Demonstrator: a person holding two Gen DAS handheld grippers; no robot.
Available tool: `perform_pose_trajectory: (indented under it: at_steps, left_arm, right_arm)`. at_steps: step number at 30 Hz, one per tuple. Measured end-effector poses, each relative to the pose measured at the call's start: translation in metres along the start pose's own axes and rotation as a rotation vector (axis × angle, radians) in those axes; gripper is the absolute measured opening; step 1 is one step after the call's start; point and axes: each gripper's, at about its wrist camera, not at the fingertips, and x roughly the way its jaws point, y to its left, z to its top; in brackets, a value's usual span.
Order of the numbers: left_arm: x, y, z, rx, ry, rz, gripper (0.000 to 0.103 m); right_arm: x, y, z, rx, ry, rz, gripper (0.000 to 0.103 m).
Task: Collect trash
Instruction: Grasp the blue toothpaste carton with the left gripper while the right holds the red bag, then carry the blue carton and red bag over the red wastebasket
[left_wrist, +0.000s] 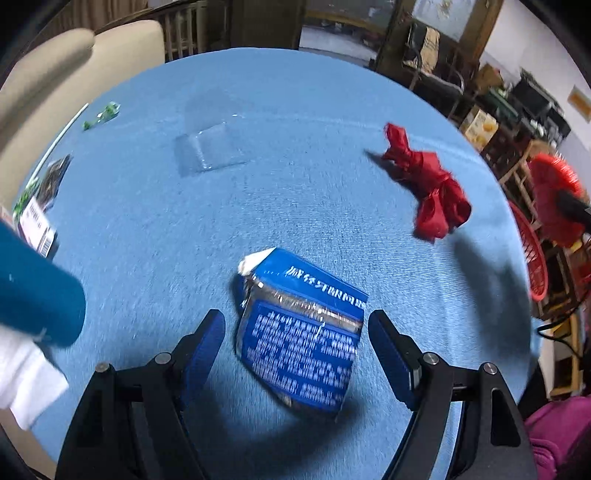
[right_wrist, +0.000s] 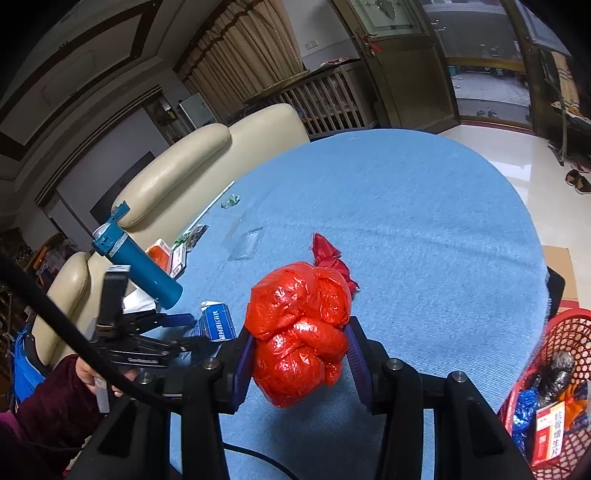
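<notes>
Straddling blue carton (left_wrist: 301, 332) w/ L gripper (left_wrist: 297, 328): jaws spread either side, not touching, prob. lining up a pinch. Carton lies tilted on blue tablecloth (left_wrist: 258, 92), white Chinese print, too blurred to read. R gripper (right_wrist: 299, 354) clamps crumpled red plastic bag (right_wrist: 299, 332), lifted clear, likely bound for red basket (right_wrist: 569, 332) near R; box inside reads 抗骨增生片.

Carton (left_wrist: 301, 332) on table (left_wrist: 295, 92), between fingers of left gripper (left_wrist: 296, 343), touching neither. Rag (left_wrist: 428, 184) behind carton, to its right. Clear tray (left_wrist: 210, 147) behind, to its left. Basket (right_wrist: 561, 387) beside table's right edge. Bag (right_wrist: 299, 332) between fingers of right gripper (right_wrist: 301, 363).
</notes>
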Motion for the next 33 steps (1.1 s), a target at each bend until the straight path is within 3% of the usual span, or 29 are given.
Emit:
perform_pose_trajectory:
  at_steps: [4,14,33]
  left_arm:
    - [0.006,0.001,-0.001,-0.010,0.002,-0.002,0.080]
    - [0.012,-0.027,-0.003,-0.051,-0.062,0.113,0.073]
    - [-0.086,-0.161,0.020,0.067,-0.265,0.314,0.073]
  right_arm:
    - [-0.008,-0.001,0.001,0.006,-0.011,-0.011,0.049]
    - [-0.020,0.002,-0.004,-0.009,-0.020,-0.020,0.049]
    - [-0.075,-0.014,-0.014,-0.005,-0.122,-0.039,0.049]
